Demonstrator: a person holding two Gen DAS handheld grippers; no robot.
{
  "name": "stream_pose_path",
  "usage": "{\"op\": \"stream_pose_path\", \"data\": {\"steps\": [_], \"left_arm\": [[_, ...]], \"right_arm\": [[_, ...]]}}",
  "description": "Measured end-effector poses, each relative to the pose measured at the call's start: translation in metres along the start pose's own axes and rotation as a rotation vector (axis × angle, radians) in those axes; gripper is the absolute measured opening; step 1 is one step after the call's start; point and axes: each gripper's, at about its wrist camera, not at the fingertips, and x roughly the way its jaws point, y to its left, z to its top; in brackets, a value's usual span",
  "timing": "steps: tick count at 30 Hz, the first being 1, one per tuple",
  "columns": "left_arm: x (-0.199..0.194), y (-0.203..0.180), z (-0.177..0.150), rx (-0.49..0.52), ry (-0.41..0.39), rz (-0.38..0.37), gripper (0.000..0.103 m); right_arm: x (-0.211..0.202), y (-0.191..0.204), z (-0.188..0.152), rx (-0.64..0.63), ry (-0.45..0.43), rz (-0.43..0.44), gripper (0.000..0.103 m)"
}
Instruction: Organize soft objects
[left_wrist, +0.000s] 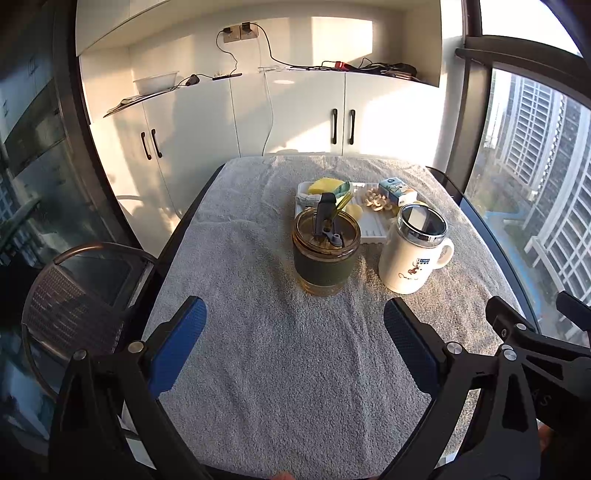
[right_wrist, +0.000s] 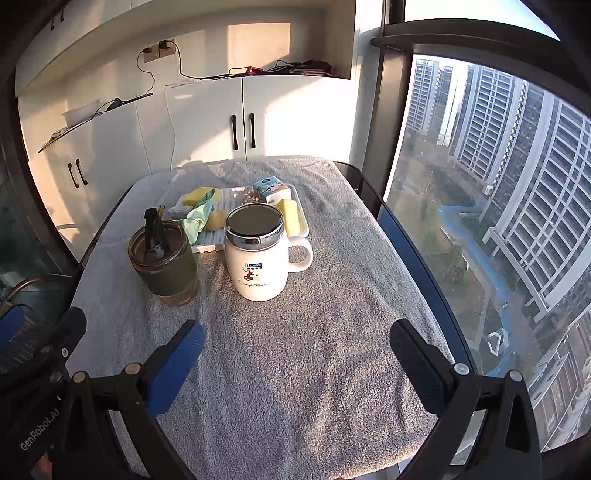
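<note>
Above the towel (left_wrist: 280, 369), both claws agape

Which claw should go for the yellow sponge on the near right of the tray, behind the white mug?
Right, probably. The yellow sponge lies just right of the white mug, an open path for the right claw. The left claw faces the glass tumbler.

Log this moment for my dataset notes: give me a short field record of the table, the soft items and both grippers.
surface: table under a grey towel
tray: white tray at the far side, holding yellow sponges, a green cloth, a small carton
in front of tray: lidded white mug, amber tumbler
left gripper: open, holds nothing
right gripper: open, holds nothing
</note>
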Motion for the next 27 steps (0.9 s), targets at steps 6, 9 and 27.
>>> {"op": "stream_pose_path", "data": {"steps": [6, 9, 27], "left_arm": [[0.0001, 0.0000, 0.0002, 0.000, 0.000, -0.001, 0.098], [0.0001, -0.0001, 0.0002, 0.000, 0.000, -0.001, 0.098], [0.0034, 0.0000, -0.0036, 0.003, -0.017, -0.014, 0.098]], "right_arm": [[0.0000, -0.0004, 0.0001, -0.001, -0.002, 0.000, 0.103], [0.0001, -0.0005, -0.0001, -0.002, -0.002, 0.000, 0.103], [0.0039, -0.0048, -0.0021, 0.021, 0.013, 0.021, 0.103]]}}
